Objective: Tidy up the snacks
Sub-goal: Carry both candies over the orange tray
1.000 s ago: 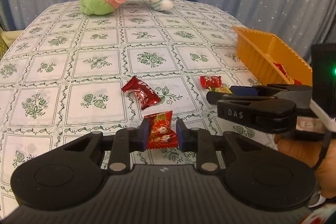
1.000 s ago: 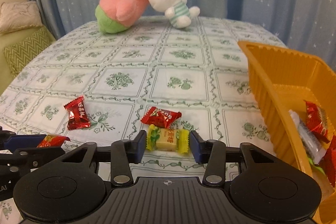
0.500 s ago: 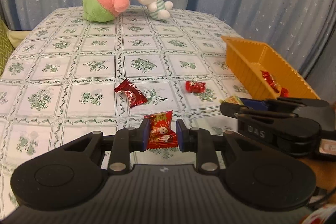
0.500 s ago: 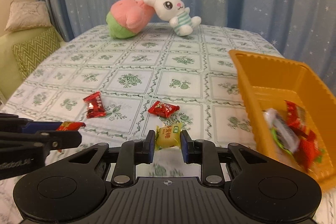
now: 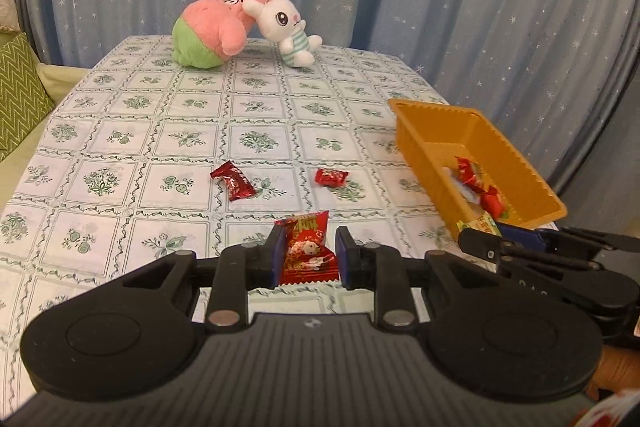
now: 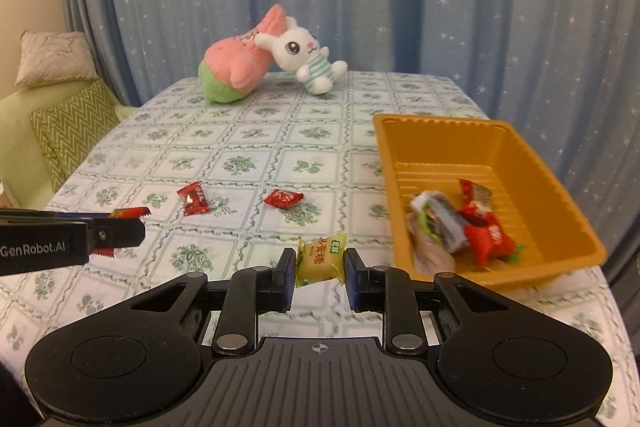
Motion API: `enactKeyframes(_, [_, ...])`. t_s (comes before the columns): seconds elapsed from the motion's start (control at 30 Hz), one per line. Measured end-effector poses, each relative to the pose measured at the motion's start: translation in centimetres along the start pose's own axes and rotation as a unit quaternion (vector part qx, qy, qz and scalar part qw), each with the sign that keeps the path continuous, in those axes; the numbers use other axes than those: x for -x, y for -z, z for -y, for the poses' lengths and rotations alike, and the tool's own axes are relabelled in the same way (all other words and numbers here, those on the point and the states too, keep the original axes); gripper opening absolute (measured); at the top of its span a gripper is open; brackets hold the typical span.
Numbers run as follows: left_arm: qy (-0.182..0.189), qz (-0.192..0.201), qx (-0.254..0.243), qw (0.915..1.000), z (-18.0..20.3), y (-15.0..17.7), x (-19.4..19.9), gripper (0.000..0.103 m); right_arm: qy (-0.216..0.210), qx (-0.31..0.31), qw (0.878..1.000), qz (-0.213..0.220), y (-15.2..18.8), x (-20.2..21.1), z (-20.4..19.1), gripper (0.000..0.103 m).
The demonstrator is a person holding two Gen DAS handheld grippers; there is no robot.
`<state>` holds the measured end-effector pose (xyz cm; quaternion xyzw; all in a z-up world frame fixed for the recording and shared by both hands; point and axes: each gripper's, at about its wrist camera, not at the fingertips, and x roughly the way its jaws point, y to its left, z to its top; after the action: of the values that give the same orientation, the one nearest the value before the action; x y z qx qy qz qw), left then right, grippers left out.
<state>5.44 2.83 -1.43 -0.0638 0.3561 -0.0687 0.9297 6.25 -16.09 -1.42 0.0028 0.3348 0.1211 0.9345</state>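
My left gripper (image 5: pixel 306 257) is shut on a red candy packet (image 5: pixel 306 249) and holds it above the table. My right gripper (image 6: pixel 319 269) is shut on a yellow-green candy (image 6: pixel 320 259), lifted near the front left corner of the orange tray (image 6: pixel 516 155). The tray (image 5: pixel 508 151) holds several wrapped snacks (image 6: pixel 460 223). Two red candies lie on the tablecloth: one on the left (image 5: pixel 233 180) (image 6: pixel 194 198), one nearer the tray (image 5: pixel 330 177) (image 6: pixel 283 197). The right gripper shows in the left wrist view (image 5: pixel 488 233); the left gripper shows in the right wrist view (image 6: pixel 128 223).
A pink and green plush (image 5: pixel 216 27) and a white bunny plush (image 5: pixel 286 27) lie at the table's far end. A green sofa with zigzag cushions (image 6: pixel 72 131) stands left of the table. Blue starred curtains hang behind. The tray sits near the right edge.
Both grippers have risen and pulled back with their candies. The right gripper closed on the yellow-green candy and lifted it off the cloth.
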Motion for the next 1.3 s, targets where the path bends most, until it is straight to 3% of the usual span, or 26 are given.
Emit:
enactKeyframes(0.5, [0.014,-0.006,-0.013,0.9998,4.0,1.3,2.4,0.023,0.009,-0.02,1.0,0.007,1.1,4.7,2.1,0.026])
enactKeyframes(1.3, [0.033,-0.011,-0.019,0.9992,5.8,0.9,1.8,0.023,0.032,-0.045,0.998,0.011,0.7,5.6,5.0,0.026])
